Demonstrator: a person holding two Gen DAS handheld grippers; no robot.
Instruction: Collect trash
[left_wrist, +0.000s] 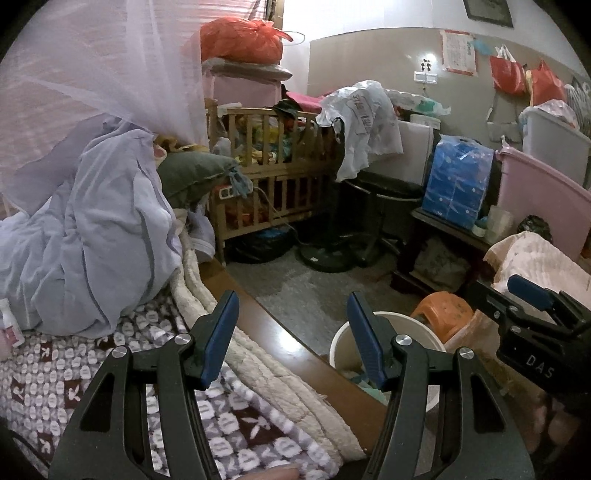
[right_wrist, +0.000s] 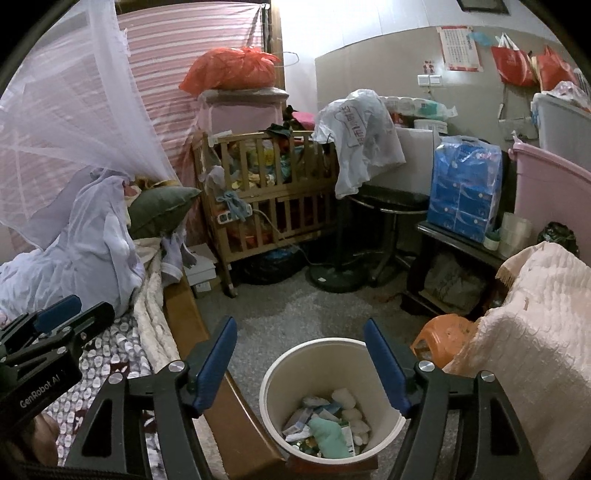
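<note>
Both grippers empty, raised over the bin beside the bed.

Left-wrist view: the left gripper (left_wrist: 291, 332) gapes with nothing between its jaws, straddling the bed edge (left_wrist: 280, 347); the bin (left_wrist: 338, 341) peeks in at lower centre, contents mostly hidden. Right-wrist view: the right gripper (right_wrist: 301, 363) is likewise spread and empty, likely aimed for dropping, and shows the trash (right_wrist: 325, 424) heaped inside the bin (right_wrist: 273, 380).

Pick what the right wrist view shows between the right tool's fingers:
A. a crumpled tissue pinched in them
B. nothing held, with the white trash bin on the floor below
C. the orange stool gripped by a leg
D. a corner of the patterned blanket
B: the right tool stands open with nothing between its fingers, and the white trash bin, already holding scraps, sits on the floor under the gap.
</note>
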